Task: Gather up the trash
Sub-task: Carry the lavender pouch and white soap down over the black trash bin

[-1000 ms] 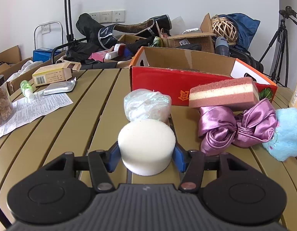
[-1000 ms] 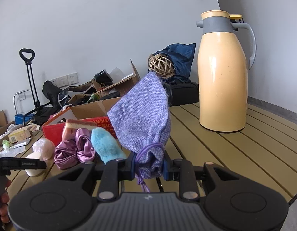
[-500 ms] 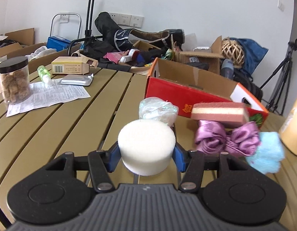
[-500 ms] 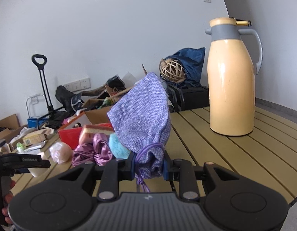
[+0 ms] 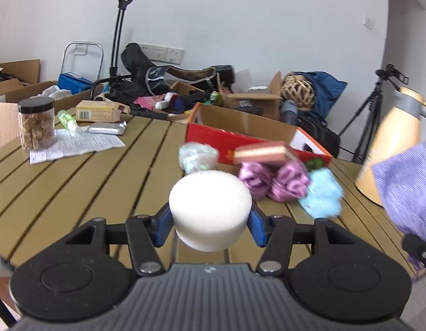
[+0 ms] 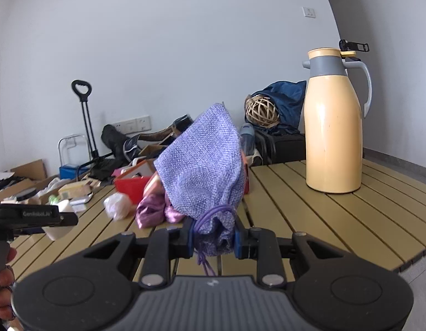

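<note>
My left gripper (image 5: 210, 224) is shut on a round white sponge (image 5: 210, 208), held above the slatted table (image 5: 75, 193). My right gripper (image 6: 213, 238) is shut on the gathered neck of a purple drawstring pouch (image 6: 204, 171), which stands up between the jaws. The same pouch (image 5: 406, 190) shows at the right edge of the left wrist view. On the table beyond lie a clear crumpled bag (image 5: 197, 155), a pink layered sponge (image 5: 264, 153), a purple satin bow (image 5: 273, 179) and a light blue fluffy piece (image 5: 321, 194). The left gripper (image 6: 55, 218) with the white sponge appears at the left of the right wrist view.
A red cardboard box (image 5: 251, 135) stands open behind the loose items. A tall yellow thermos (image 6: 334, 135) stands at the table's right. At the left are a jar of snacks (image 5: 36, 122), a printed sheet (image 5: 75, 144), a small green bottle (image 5: 66, 118) and a carton (image 5: 98, 110). Clutter fills the floor behind.
Both grippers have drawn back from the pile with their loads still held. The left one also rose and swung right, so the thermos and purple pouch came into its view.
</note>
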{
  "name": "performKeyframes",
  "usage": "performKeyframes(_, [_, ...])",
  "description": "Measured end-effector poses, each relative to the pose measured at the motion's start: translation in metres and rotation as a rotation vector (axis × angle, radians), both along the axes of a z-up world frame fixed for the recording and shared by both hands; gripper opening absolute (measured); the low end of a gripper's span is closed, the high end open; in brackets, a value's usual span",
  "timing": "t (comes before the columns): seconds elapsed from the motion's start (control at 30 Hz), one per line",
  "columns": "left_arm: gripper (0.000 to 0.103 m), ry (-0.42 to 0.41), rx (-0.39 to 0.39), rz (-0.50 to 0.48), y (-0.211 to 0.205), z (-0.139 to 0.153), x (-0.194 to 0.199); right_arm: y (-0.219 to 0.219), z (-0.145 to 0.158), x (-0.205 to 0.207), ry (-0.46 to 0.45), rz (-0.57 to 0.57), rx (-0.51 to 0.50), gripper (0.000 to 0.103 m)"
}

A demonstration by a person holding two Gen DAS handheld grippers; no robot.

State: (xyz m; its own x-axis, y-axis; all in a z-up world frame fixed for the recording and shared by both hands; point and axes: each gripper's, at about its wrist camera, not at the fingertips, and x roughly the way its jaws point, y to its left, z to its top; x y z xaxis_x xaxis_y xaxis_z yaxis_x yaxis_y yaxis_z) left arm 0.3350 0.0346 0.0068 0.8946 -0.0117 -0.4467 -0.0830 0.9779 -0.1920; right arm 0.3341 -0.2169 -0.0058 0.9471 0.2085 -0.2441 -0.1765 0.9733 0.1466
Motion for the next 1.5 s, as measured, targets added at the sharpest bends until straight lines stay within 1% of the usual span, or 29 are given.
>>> performKeyframes(0.1, [0.057,-0.001,0.017,-0.037,-0.012,-0.006,-0.020,-0.001,-0.004,-0.017,-0.006,0.007,-0.003,0.025])
performKeyframes(0.37, [0.057,-0.012,0.036,-0.113,-0.031,-0.019,-0.068,0.005,-0.027,-0.059,0.032,0.047,-0.033,0.025])
performKeyframes(0.5, [0.057,0.003,0.043,-0.146,-0.037,-0.028,-0.087,0.010,-0.037,-0.078,0.052,0.073,-0.052,0.025])
performKeyframes(0.63, [0.057,0.039,0.062,-0.174,-0.044,-0.040,-0.101,0.016,-0.049,-0.092,0.093,0.098,-0.066,0.025])
performKeyframes(0.7, [0.057,0.067,0.073,-0.185,-0.047,-0.049,-0.107,0.016,-0.056,-0.096,0.126,0.107,-0.063,0.025])
performKeyframes(0.9, [0.057,0.182,0.106,-0.218,-0.060,-0.083,-0.127,0.018,-0.088,-0.105,0.278,0.137,-0.038,0.025])
performKeyframes(1.03, [0.057,0.250,0.129,-0.240,-0.067,-0.103,-0.139,0.020,-0.105,-0.110,0.352,0.148,-0.037,0.025])
performKeyframes(1.33, [0.057,0.332,0.147,-0.229,-0.066,-0.121,-0.150,0.017,-0.136,-0.113,0.511,0.129,-0.029,0.025])
performKeyframes(1.5, [0.057,0.415,0.171,-0.206,-0.060,-0.138,-0.149,0.017,-0.153,-0.110,0.591,0.117,-0.031,0.025])
